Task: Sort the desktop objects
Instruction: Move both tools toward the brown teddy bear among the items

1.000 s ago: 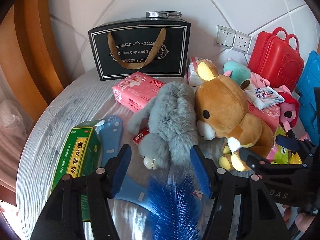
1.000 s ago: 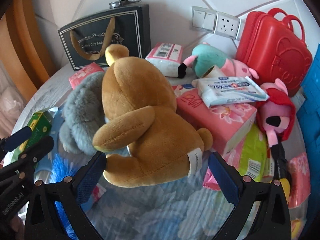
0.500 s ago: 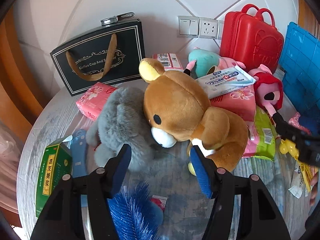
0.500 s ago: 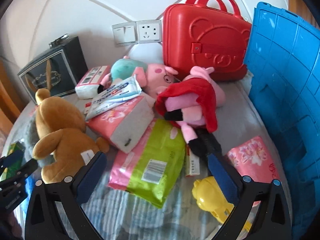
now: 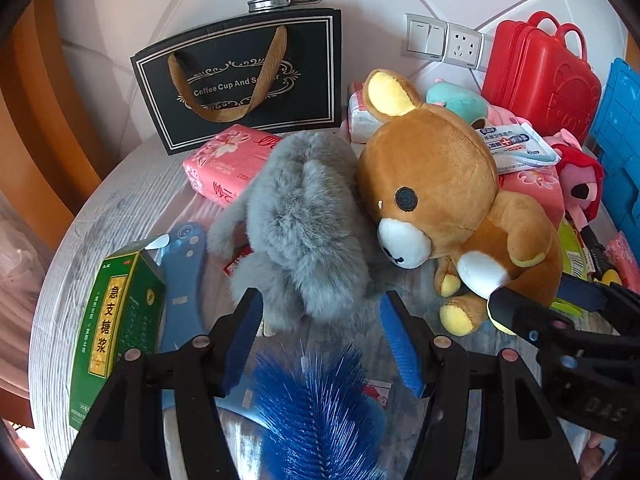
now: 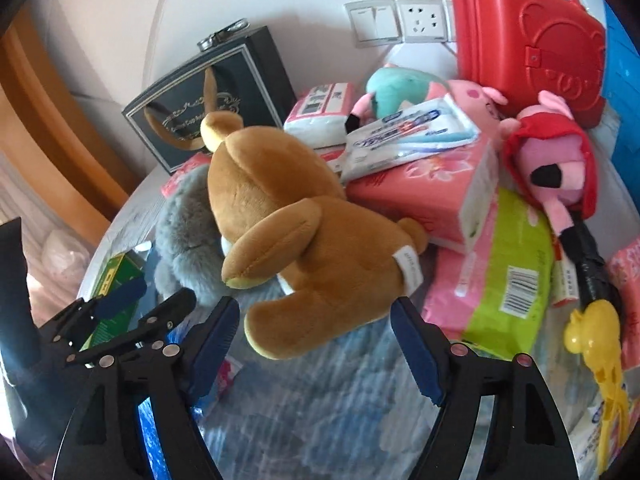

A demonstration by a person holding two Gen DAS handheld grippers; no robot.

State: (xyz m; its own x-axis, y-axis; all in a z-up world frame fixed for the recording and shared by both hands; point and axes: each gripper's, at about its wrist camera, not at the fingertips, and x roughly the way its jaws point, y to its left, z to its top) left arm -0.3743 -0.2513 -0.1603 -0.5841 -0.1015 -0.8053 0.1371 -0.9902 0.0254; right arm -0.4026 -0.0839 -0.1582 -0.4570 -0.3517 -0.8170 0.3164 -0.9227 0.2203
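Note:
A grey plush toy [image 5: 304,224] lies on the round table beside a brown teddy bear [image 5: 444,200]. My left gripper [image 5: 320,340] is open and empty, its jaws either side of the grey plush's near end, above a blue bristle brush [image 5: 316,408]. My right gripper [image 6: 316,348] is open and empty, just short of the bear's [image 6: 304,232] legs; it also shows at the right in the left wrist view [image 5: 560,308]. Pink tissue packs [image 5: 228,160] [image 6: 432,192], a wet-wipes pack [image 6: 408,136] and a green medicine box [image 5: 116,328] lie around.
A black gift bag [image 5: 244,80] stands at the back wall. A red toy case [image 6: 528,40] and a blue crate [image 5: 620,140] stand at the right. A red-hooded pink plush [image 6: 552,168], a green-pink pack [image 6: 504,276], a yellow toy [image 6: 596,332] and a blue plastic handle [image 5: 184,272] crowd the table.
Both grippers swung back left and lower: the left one closed in over the grey plush again, the right one returned from the right-hand clutter to the bear's legs. Both stayed open.

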